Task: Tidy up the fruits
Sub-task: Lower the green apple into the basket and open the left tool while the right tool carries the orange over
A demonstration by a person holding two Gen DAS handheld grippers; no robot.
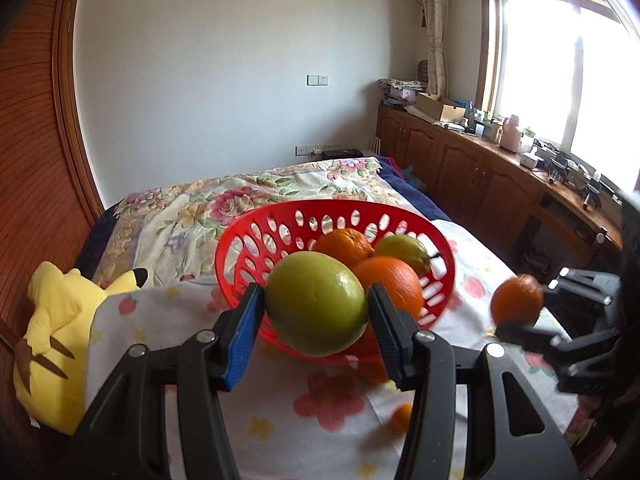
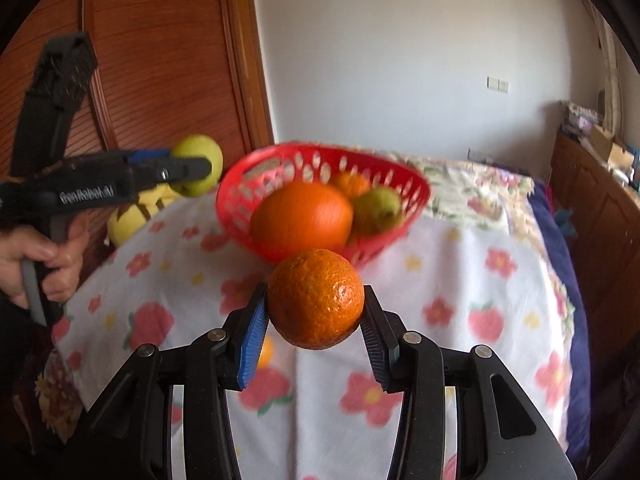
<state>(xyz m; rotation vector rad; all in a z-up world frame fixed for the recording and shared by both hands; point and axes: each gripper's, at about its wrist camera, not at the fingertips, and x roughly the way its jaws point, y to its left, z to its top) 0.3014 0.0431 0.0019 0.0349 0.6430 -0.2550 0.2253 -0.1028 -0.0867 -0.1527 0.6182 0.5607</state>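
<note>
- Floral bedding (image 1: 192, 216) fills the left wrist view. The left gripper (image 1: 316, 312) is clamped on a green fruit (image 1: 316, 304), held clear of the cloth. A red basket (image 1: 248, 236) sits just beyond at 12 o'clock, already holding oranges and a pear. The right gripper's orange shows at 3 o'clock.
- In the right wrist view, the right gripper (image 2: 316, 312) pinches a small orange (image 2: 316, 298). The basket (image 2: 236, 200) lies at 12 o'clock, and the left gripper's fruit (image 2: 198, 170) at 10 o'clock looks about equally near its rim.
</note>
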